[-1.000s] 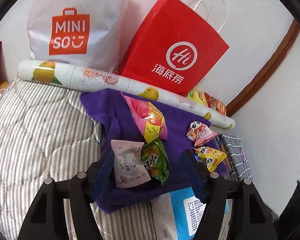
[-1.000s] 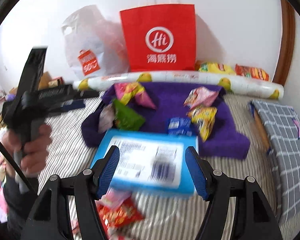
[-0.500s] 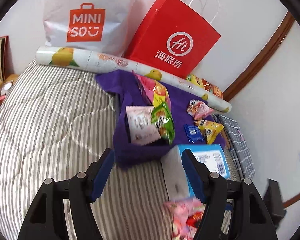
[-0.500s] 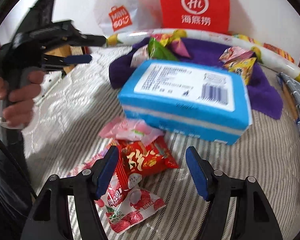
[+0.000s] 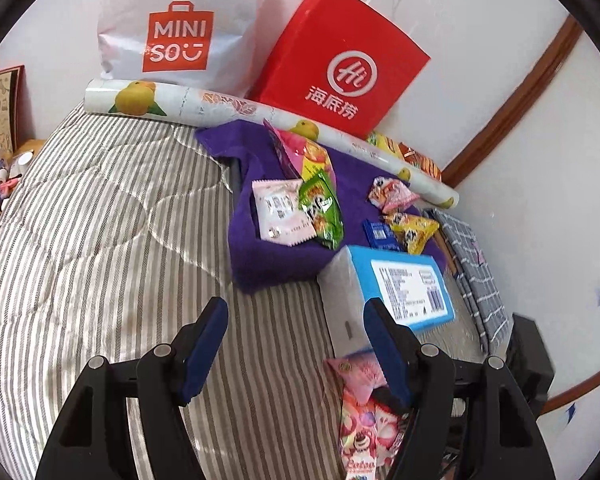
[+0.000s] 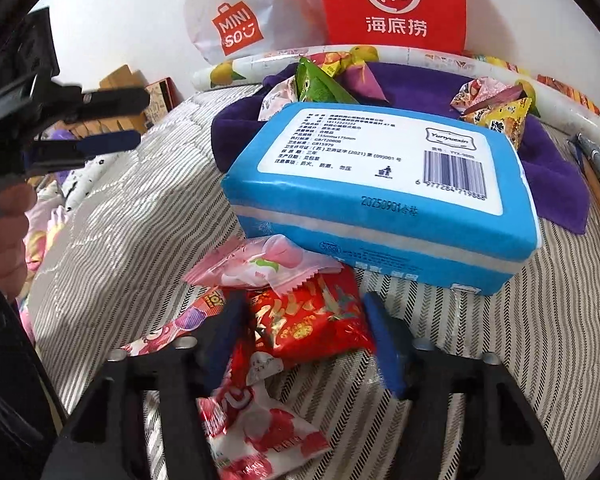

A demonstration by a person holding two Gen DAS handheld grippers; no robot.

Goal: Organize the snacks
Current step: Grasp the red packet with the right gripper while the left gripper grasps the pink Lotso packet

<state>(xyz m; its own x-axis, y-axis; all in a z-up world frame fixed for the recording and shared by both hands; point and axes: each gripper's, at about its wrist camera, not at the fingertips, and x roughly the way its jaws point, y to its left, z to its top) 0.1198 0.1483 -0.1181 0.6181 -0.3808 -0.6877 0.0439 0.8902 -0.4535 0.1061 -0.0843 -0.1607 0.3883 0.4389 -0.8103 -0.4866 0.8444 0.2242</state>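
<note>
Our right tool (image 6: 306,334) straddles the red snack packet (image 6: 312,318) on the striped bed (image 6: 140,220); its jaws have just been closing, contact unclear. Beside it lies the blue tissue pack (image 6: 380,184). Our left tool (image 5: 296,344) hangs apart, empty.

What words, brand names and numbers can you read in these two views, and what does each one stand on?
"MINISO": white plastic bag.
"Hi" and "海底捞": red paper bag.
"Yunyuexin", "20250901": blue tissue pack.
"TOY": pink snack packet, partly hidden.
The pack's small label print, its barcode digits and the other snack wrappers are too small or blurred to read reliably.
</note>
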